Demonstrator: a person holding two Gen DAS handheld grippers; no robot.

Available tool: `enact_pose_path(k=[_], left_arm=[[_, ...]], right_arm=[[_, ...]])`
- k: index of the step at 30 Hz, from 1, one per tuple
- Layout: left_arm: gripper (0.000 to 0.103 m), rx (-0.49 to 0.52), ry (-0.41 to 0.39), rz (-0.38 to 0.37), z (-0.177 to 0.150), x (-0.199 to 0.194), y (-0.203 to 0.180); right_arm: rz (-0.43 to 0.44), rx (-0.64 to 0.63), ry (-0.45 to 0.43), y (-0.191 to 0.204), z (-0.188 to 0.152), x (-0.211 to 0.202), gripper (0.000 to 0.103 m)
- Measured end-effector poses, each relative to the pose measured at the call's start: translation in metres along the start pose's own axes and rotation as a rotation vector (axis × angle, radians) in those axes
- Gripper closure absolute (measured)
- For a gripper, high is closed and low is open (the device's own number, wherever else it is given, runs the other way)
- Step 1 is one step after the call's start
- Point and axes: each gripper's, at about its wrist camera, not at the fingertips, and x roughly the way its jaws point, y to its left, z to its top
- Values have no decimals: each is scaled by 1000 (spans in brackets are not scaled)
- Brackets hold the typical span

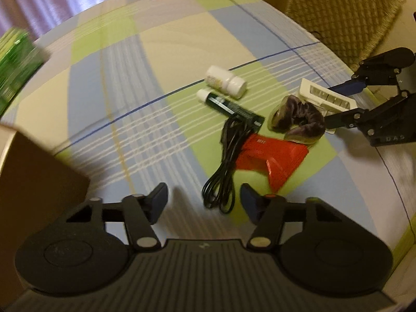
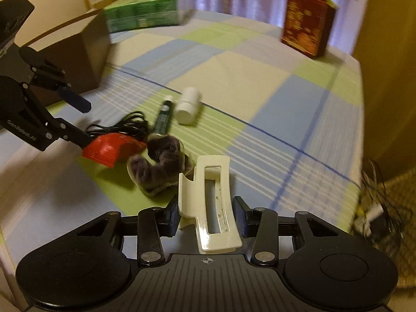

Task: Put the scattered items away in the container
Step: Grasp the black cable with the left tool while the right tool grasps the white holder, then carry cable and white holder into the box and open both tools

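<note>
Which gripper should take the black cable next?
Left. The left gripper is open with the black cable just ahead of its fingertips; the right gripper already brackets the white hair clip.

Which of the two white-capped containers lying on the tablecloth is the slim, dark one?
The green tube, lying beside the white bottle, which is short, wide and white all over.

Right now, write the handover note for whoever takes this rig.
Left tool: open, empty, over the black cable.
Right tool: around the white hair clip; contact unclear.
On the cloth: pill bottle, dark tube, red packet, scrunchie.
Brown box: contents hidden.
Done: nothing confirmed.
Left: every item.
</note>
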Motion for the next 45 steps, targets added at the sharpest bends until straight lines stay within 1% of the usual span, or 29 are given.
enact_pose_path(k=[2,4,6,7,9,11,17,21,24,25,26,27,31,34,38,43,45], left_arm=[[61,28,-7,-22,5,6,-3],[65,56,-17,-41,9,10,-5],[79,89,-15,-60,12,17,-7],[85,99,-10,-75,13,19,-8],[87,112,-7,-76,12,20,-8],[89,105,1,-73,7,18,-6],[88,10,51,-69,-19,3,10],[78,-29,31,-56,-16,5,10],[76,-34,1,-47,-8,9,4],[77,-33,-4,-42,-6,9,2],[84,-34,-6,-42,-6,10,2],[86,-38,-8,-44,-7,9,1],[89,-76,-5,-33,-16,0,4],[89,-131,-30,-20,-24,-18,8],[89,-197,-89,-3,-34,-46,14],[89,-256,-155,14,-44,-80,21],[89,-284,-186,19,-49,-96,25]], right_arm=[[-18,35,6,-4,-5,-5,58],[-32,68,7,-7,-10,-10,58],[-42,93,6,-8,-14,-14,58],[-45,102,6,-8,-16,-16,58],[-50,112,7,-7,-18,-18,58],[-51,115,6,-4,-18,-18,58],[-45,94,7,3,-15,-14,58],[-49,95,6,5,-12,-7,57],[-51,85,12,6,-11,-1,58],[-51,82,9,7,-11,0,58],[-51,87,7,6,-11,0,58],[-52,98,9,6,-11,-1,58],[-59,124,16,8,-13,-7,59],[-50,154,-1,11,-14,-17,59],[-31,187,-36,15,-6,-33,59],[-2,162,-109,30,16,-50,59],[25,144,-134,38,27,-55,59]])
